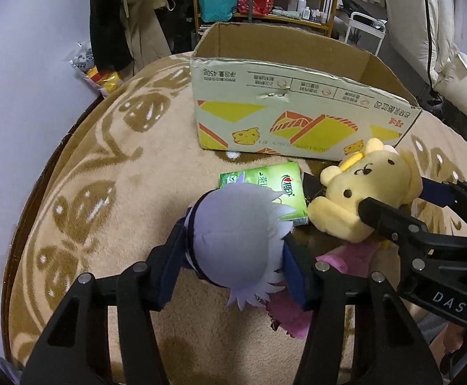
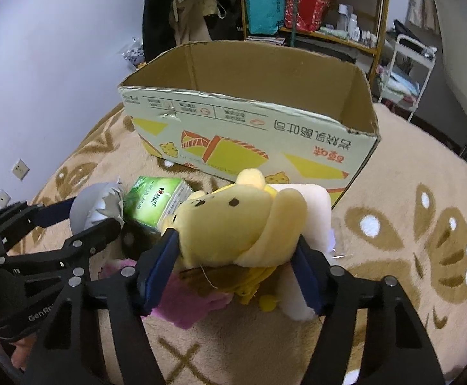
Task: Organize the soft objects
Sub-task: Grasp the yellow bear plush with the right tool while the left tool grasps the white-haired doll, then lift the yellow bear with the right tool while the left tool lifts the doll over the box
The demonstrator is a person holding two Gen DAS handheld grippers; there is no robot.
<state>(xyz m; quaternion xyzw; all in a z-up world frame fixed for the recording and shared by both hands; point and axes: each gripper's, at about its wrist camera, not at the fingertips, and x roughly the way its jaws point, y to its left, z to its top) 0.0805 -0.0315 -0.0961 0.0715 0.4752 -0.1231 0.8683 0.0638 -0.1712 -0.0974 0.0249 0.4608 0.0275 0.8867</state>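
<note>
My left gripper (image 1: pixel 233 256) is shut on a grey-haired plush doll (image 1: pixel 236 237), whose head fills the space between the blue pads; it also shows in the right wrist view (image 2: pixel 97 205). My right gripper (image 2: pixel 236 266) is shut on a yellow bear plush (image 2: pixel 233 224), seen in the left wrist view (image 1: pixel 368 189) too. A green tissue pack (image 1: pixel 275 186) lies between the two plush toys on the blanket. A pink cloth (image 2: pixel 185 301) lies under them. An open cardboard box (image 1: pixel 297 109) stands just beyond, its inside hidden.
A beige patterned blanket (image 1: pixel 111 192) covers the surface. Behind the box stand a wooden shelf (image 2: pixel 345 6) with bags and bottles, hanging clothes (image 1: pixel 121 16) and a white rack (image 2: pixel 406 73). A wall with sockets (image 2: pixel 18 170) is on the left.
</note>
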